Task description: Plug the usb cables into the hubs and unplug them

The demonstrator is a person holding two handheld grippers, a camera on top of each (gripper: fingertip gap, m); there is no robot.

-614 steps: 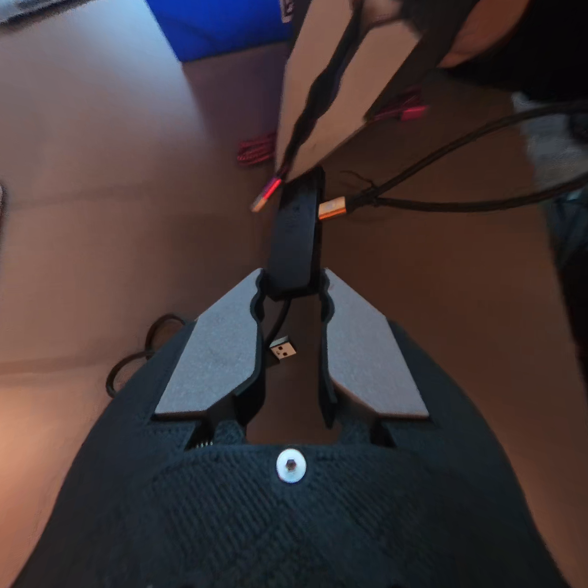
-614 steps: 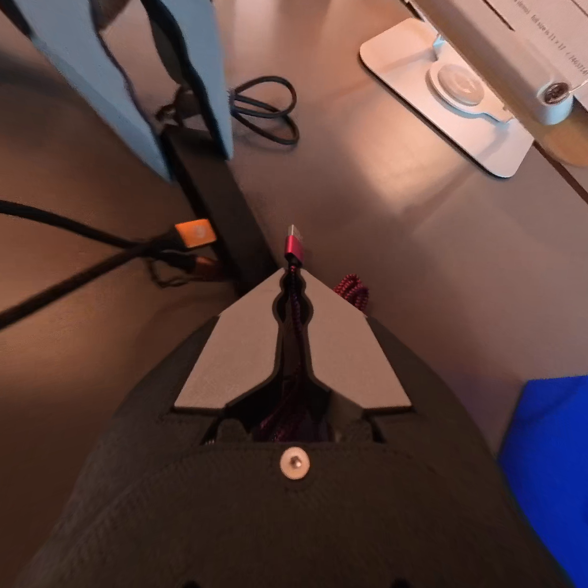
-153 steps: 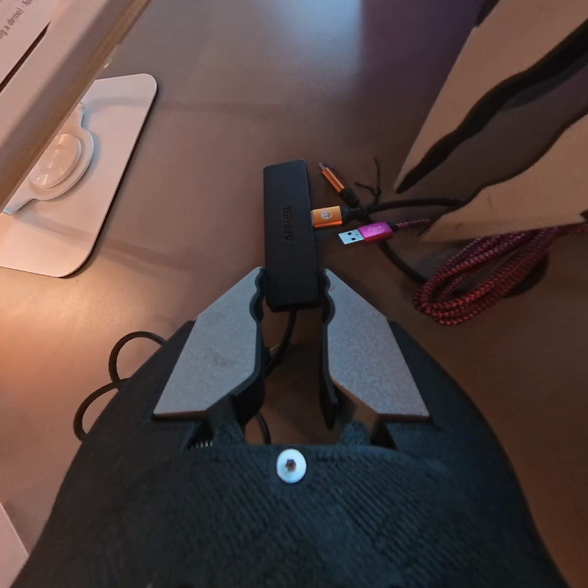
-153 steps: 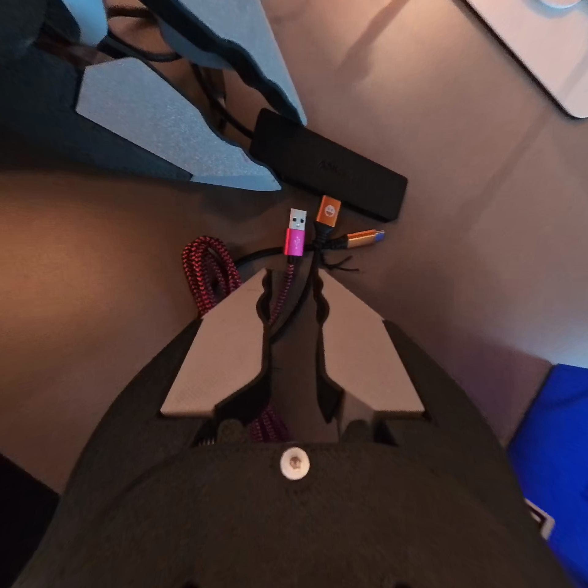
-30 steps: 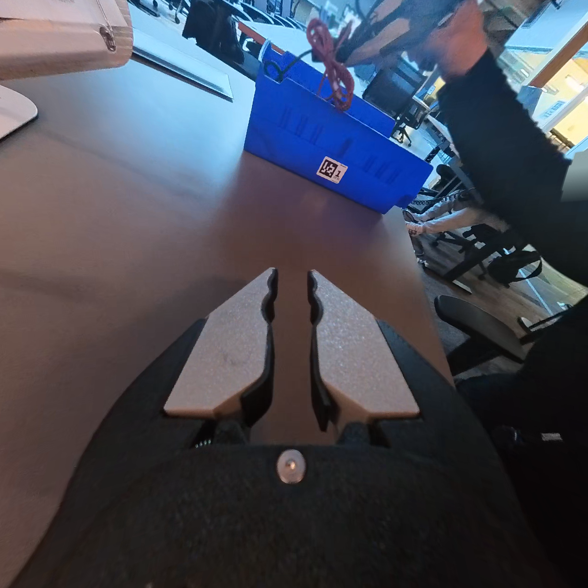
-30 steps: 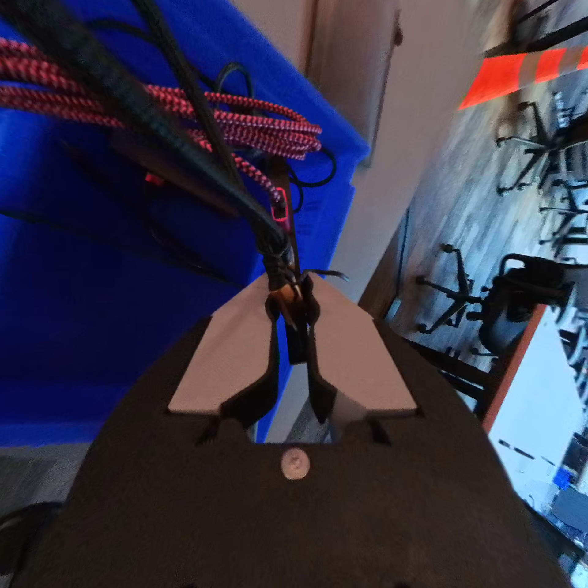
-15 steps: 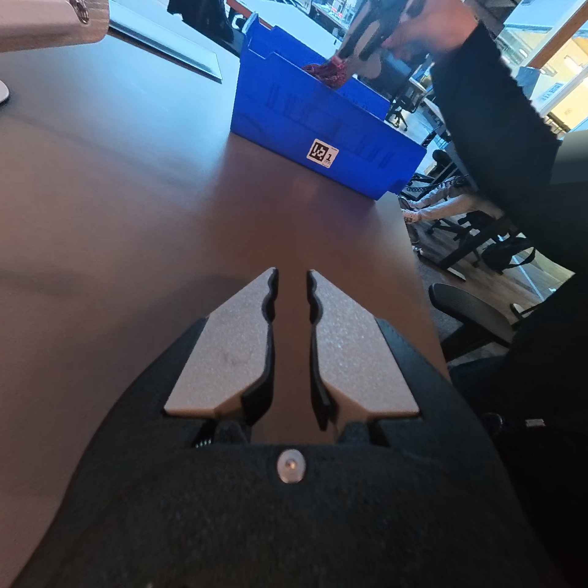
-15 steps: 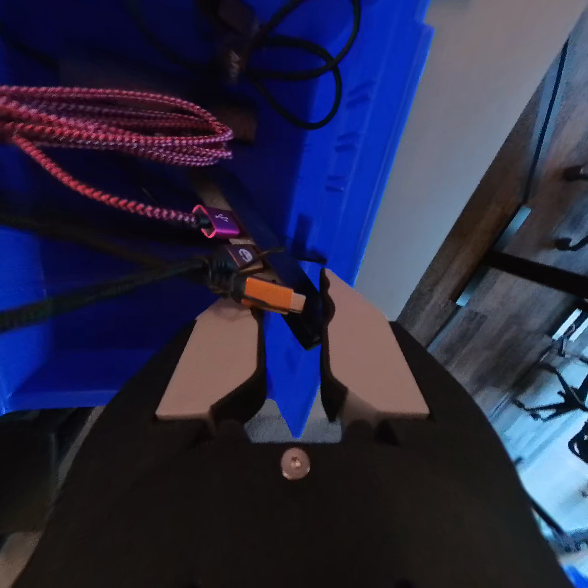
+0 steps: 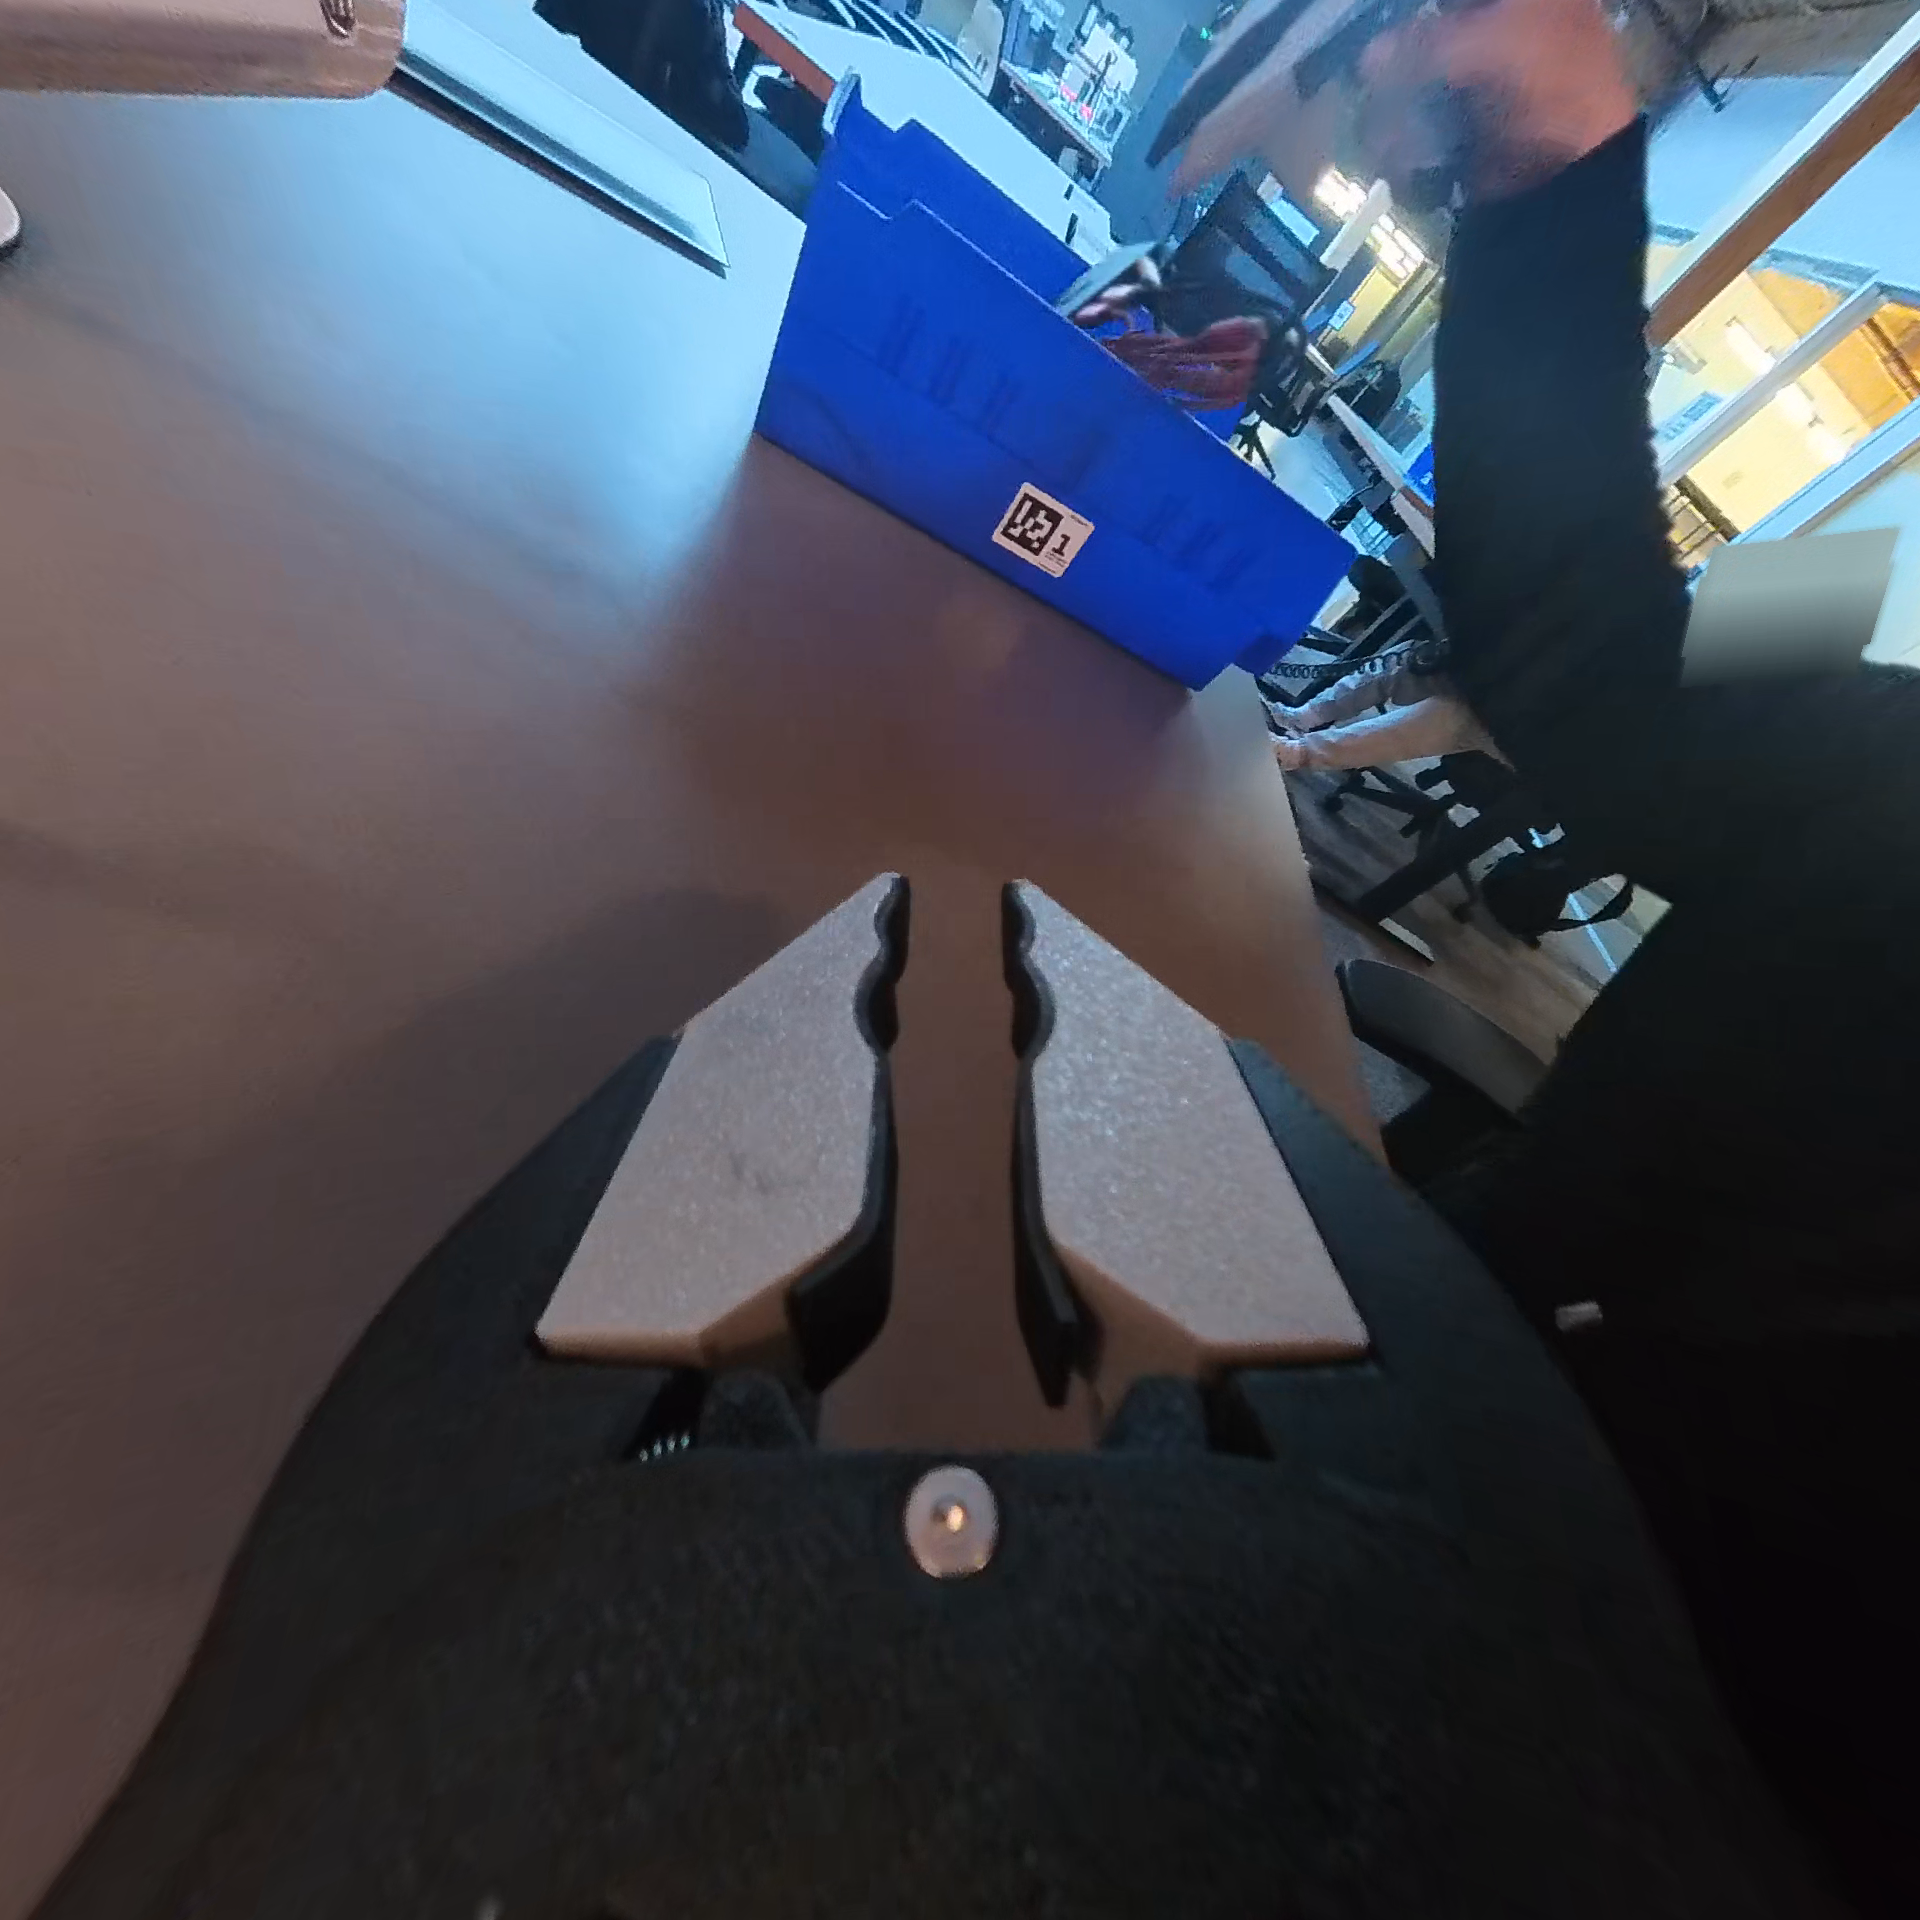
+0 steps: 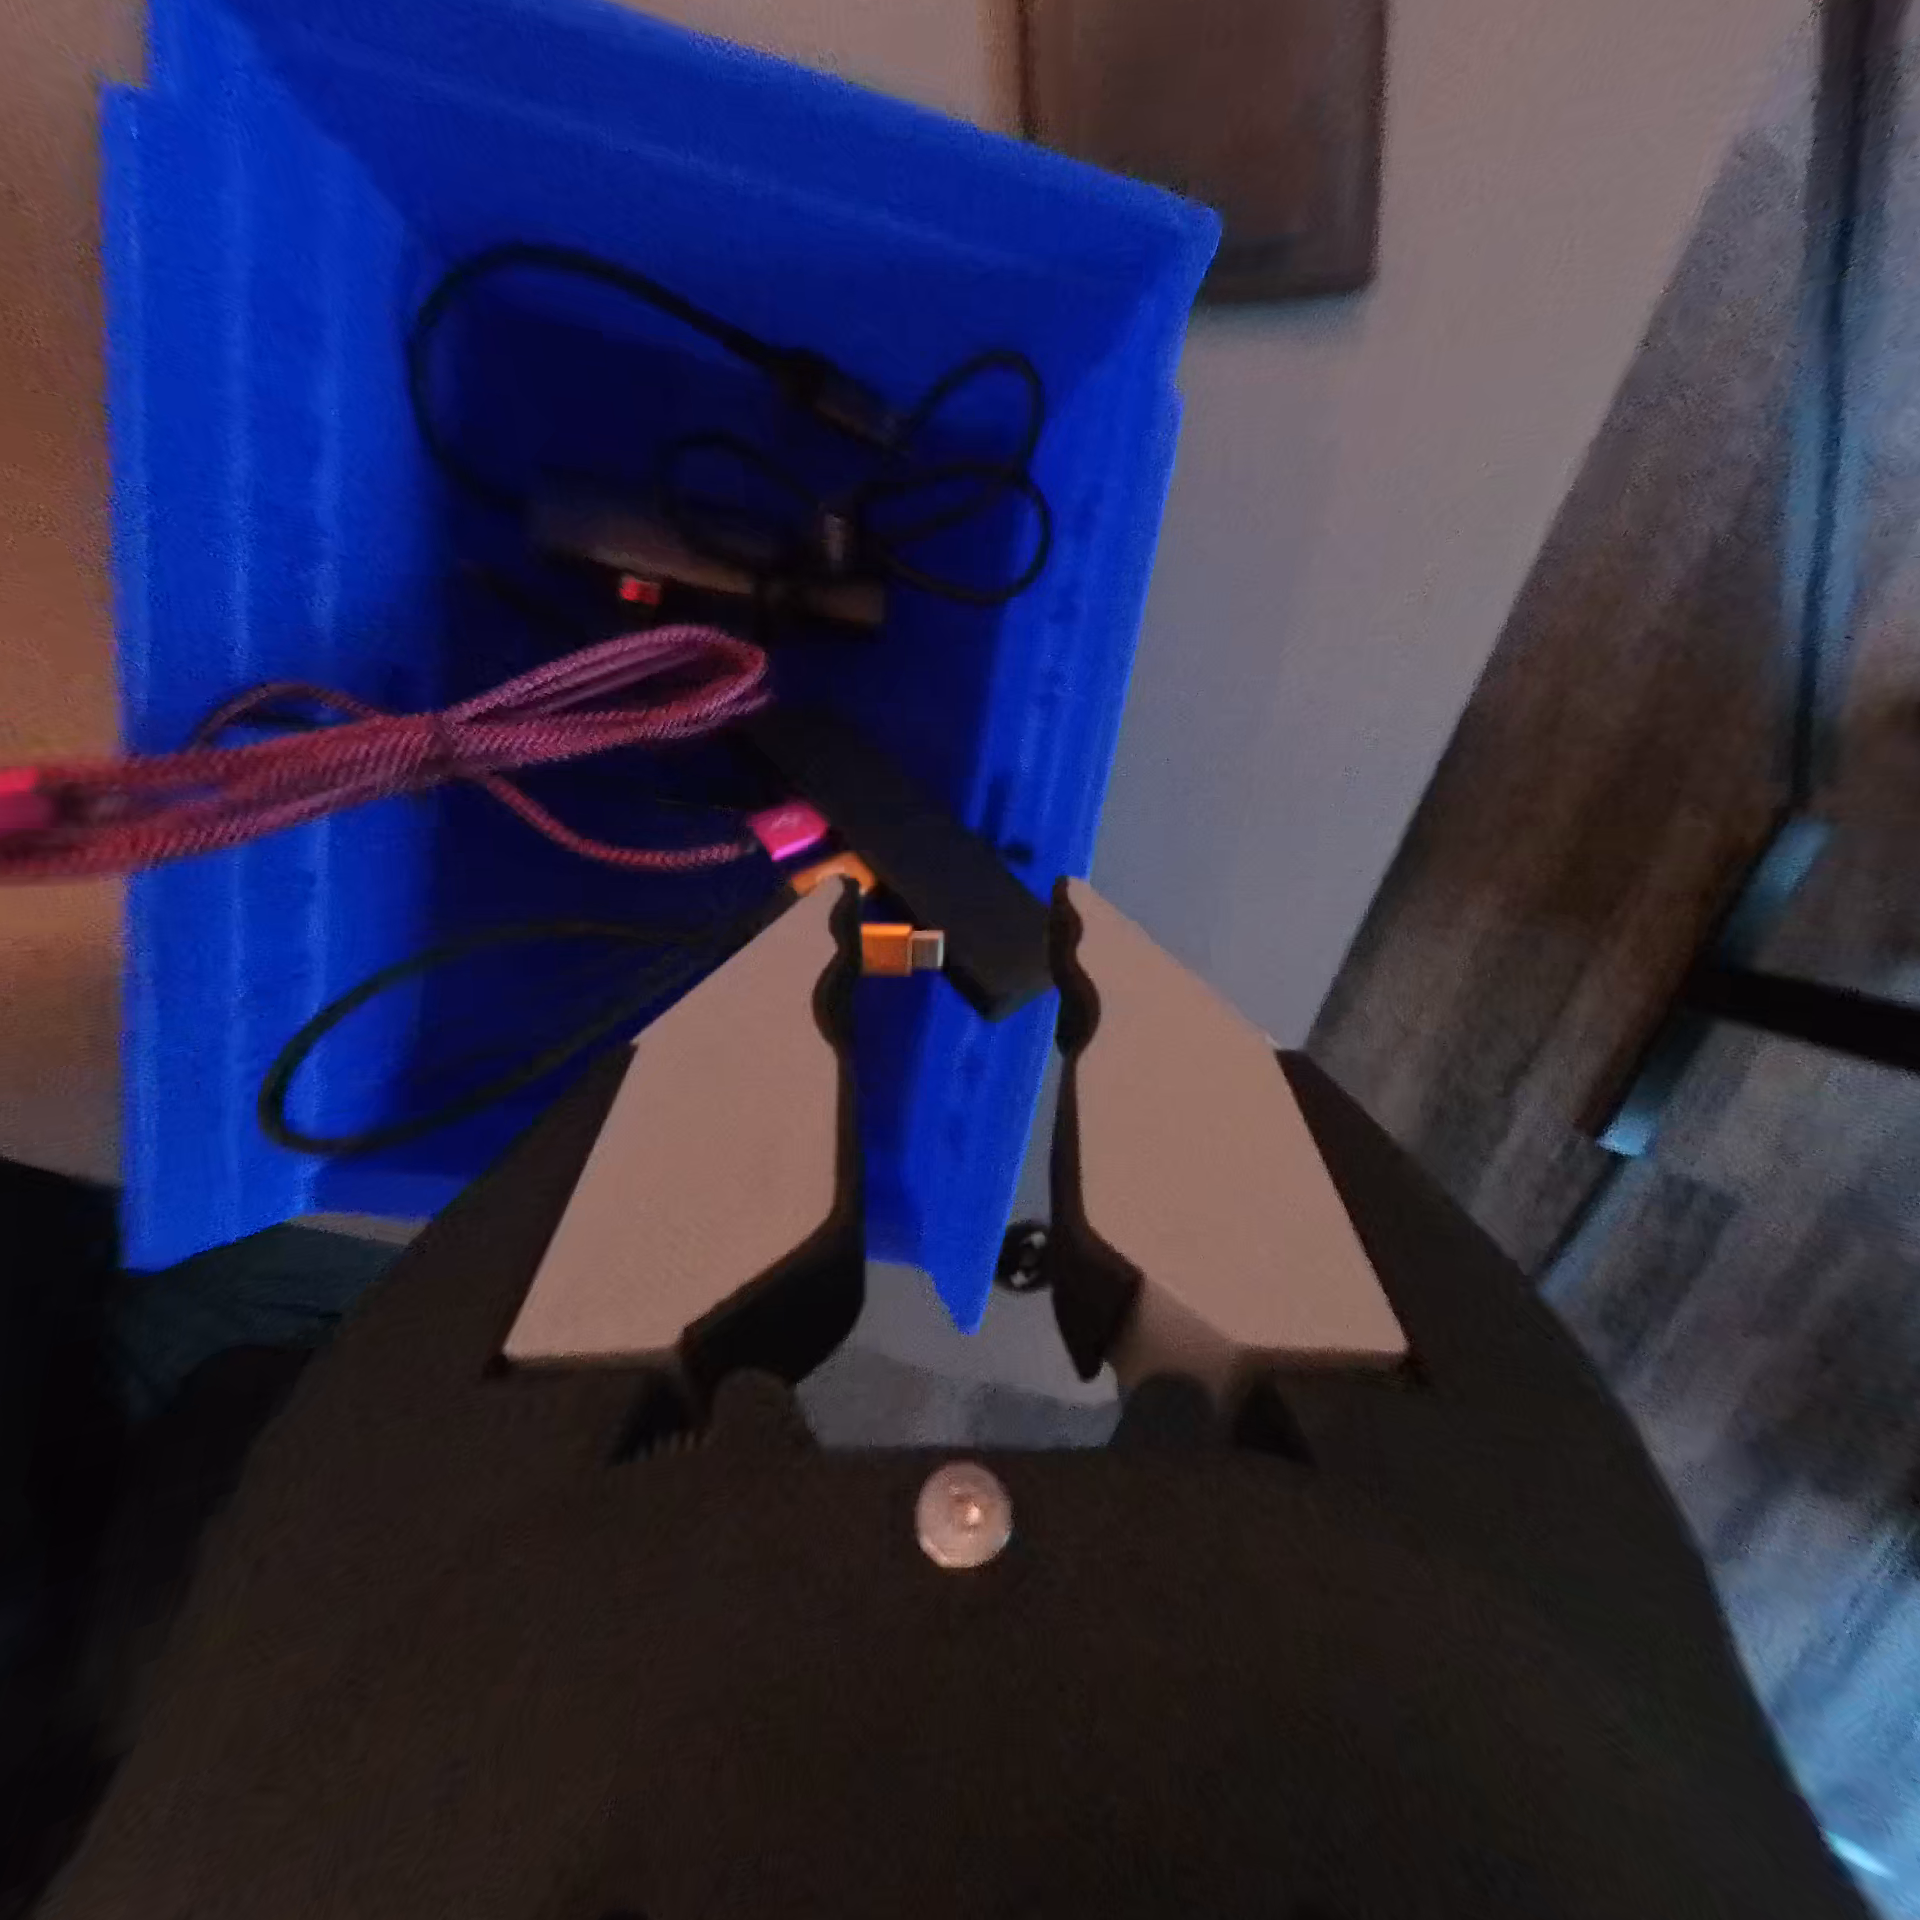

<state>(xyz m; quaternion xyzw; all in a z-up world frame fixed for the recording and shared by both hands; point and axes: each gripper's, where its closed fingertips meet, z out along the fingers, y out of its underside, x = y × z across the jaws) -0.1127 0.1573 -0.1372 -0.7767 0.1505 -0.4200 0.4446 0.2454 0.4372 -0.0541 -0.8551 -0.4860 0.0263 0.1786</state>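
In the right wrist view my right gripper (image 10: 951, 894) is open and empty, above a blue bin (image 10: 270, 520). Just beyond its tips a black USB hub (image 10: 914, 862) lies slanted against the bin's right wall, with a pink plug (image 10: 790, 828) and an orange plug (image 10: 831, 868) at its side. A red braided cable (image 10: 468, 748) and a black cable loop (image 10: 416, 1039) trail from them into the bin. My left gripper (image 9: 954, 894) hovers over the brown table (image 9: 364, 675), jaws a narrow gap apart, holding nothing.
More black cables and another dark hub (image 10: 727, 499) lie at the bin's far end. In the left wrist view the bin (image 9: 997, 416) stands near the table's far right edge, with a hand and sleeve (image 9: 1538, 364) above it. Office chairs (image 9: 1455, 831) stand beyond the edge. One gripper's finger ends stand about 45 centimetres off the other's. My left tips are about 40 centimetres from the dark hub (image 10: 727, 499), my right tips only 15 centimetres.
My right gripper has opened wider and pulled back; the hub with its cables, between the jaws half a second ago, now lies loose in the bin. My left gripper has hardly moved.
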